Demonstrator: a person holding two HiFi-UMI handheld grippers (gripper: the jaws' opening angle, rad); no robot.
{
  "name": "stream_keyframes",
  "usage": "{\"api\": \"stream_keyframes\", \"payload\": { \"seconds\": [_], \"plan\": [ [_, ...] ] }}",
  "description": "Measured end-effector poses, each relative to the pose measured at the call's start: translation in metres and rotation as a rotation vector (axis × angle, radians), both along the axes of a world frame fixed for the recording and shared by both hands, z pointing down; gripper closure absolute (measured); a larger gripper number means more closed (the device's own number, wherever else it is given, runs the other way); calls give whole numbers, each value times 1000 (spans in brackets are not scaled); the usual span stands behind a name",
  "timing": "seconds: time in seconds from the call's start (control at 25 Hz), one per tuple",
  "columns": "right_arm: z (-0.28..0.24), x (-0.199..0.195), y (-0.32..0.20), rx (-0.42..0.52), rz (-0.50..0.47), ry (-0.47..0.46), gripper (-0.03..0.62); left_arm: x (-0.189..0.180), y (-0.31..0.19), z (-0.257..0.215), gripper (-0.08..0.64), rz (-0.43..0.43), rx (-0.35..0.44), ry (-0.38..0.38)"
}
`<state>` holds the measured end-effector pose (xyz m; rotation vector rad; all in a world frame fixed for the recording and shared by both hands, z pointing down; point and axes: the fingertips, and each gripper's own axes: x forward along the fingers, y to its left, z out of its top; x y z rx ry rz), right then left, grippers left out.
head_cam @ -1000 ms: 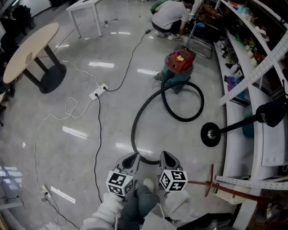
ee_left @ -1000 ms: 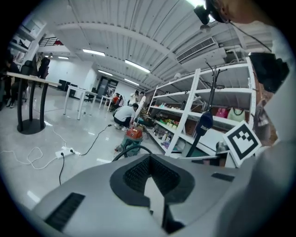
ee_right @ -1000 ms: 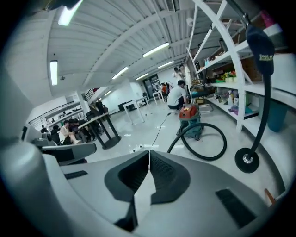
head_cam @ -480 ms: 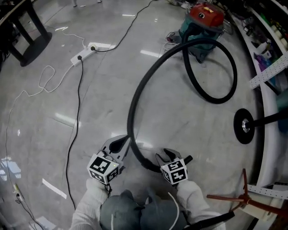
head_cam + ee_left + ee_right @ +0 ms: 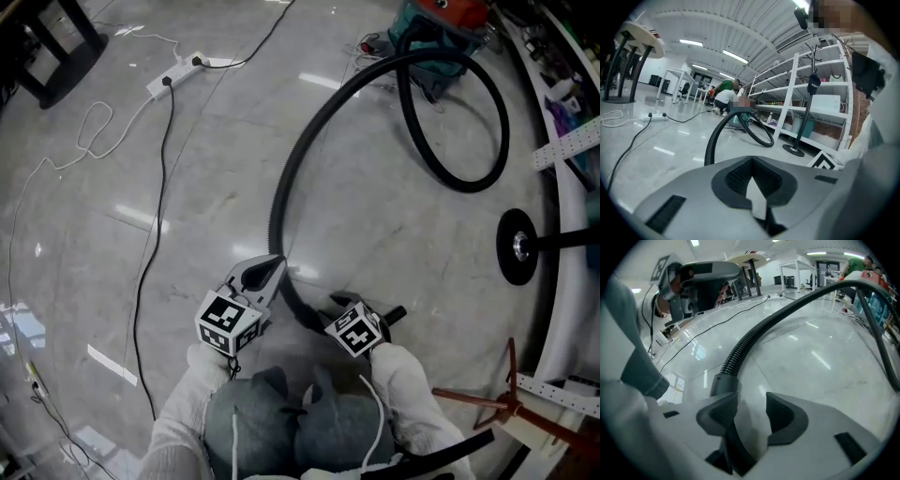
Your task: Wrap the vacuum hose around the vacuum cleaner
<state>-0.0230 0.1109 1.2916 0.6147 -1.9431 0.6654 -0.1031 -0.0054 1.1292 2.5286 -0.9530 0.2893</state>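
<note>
A black ribbed hose (image 5: 281,192) runs from the red and teal vacuum cleaner (image 5: 441,19) at the top right, loops on the floor and curves down to me. Its smooth end cuff (image 5: 723,383) lies on the floor just past the tip of my right gripper's (image 5: 751,399) left jaw. That gripper (image 5: 330,306) is open; its jaws have just been opening, with only bare floor between them. My left gripper (image 5: 272,267) is shut and empty, low beside the hose (image 5: 711,143), which rises just beyond it (image 5: 751,161).
A white power strip (image 5: 173,77) and thin cables (image 5: 155,216) lie on the floor at left. A black round stand base (image 5: 518,247) and white shelving (image 5: 562,150) stand at right, a red stand (image 5: 506,403) at lower right. A person crouches beyond the vacuum (image 5: 724,96).
Both grippers and my view have dropped close to the floor, by the hose's free end. The right gripper's jaws have parted and it now points steeply down.
</note>
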Motion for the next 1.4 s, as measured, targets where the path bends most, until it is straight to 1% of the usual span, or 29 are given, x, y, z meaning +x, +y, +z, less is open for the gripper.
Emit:
{"api": "stream_keyframes", "payload": {
  "seconds": [0.08, 0.2, 0.32, 0.52, 0.6, 0.72, 0.76, 0.88, 0.96, 1.04, 1.08, 1.12, 1.2, 1.28, 1.36, 1.4],
  "plan": [
    [-7, -5, 0, -10, -38, -39, 399, -3, 0, 2, 562, -10, 2, 3],
    [-15, -24, 5, -48, -34, -112, 389, -8, 7, 6, 563, -18, -2, 3],
    [-12, -48, 9, -86, -42, -160, 386, -13, 12, 4, 562, -32, -6, 4],
    [-14, -65, 12, -96, -74, -160, 387, -21, 18, -9, 563, -51, 16, 8],
    [-12, -73, 18, -99, -73, -131, 371, -24, 24, -12, 563, -53, 20, 5],
    [4, -83, 20, -70, -64, -20, 366, -28, 29, -17, 563, -57, 31, 0],
    [9, -85, 19, -66, -47, 1, 360, -29, 30, -19, 563, -61, 35, 1],
    [15, -88, 15, -56, -1, 10, 359, -34, 30, -23, 563, -65, 45, 0],
    [19, -89, 13, -26, -14, 51, 350, -37, 30, -21, 563, -69, 39, 1],
    [24, -89, 15, 5, -42, 136, 348, -39, 29, -19, 562, -74, 30, 11],
    [26, -90, 14, 8, -43, 159, 348, -39, 27, -19, 563, -75, 28, 18],
    [26, -89, 13, 1, -29, 155, 350, -38, 27, -19, 563, -75, 26, 27],
    [21, -84, 9, -20, 21, 100, 350, -40, 26, -23, 562, -74, 28, 41],
    [2, -77, -1, -14, 83, 21, 350, -48, 23, -35, 563, -82, 44, 37],
    [-35, -70, -20, 12, 161, -83, 350, -62, 13, -58, 563, -113, 57, 12],
    [-62, -68, -28, 29, 200, -133, 350, -70, 7, -75, 563, -137, 53, 3]
  ]
}}
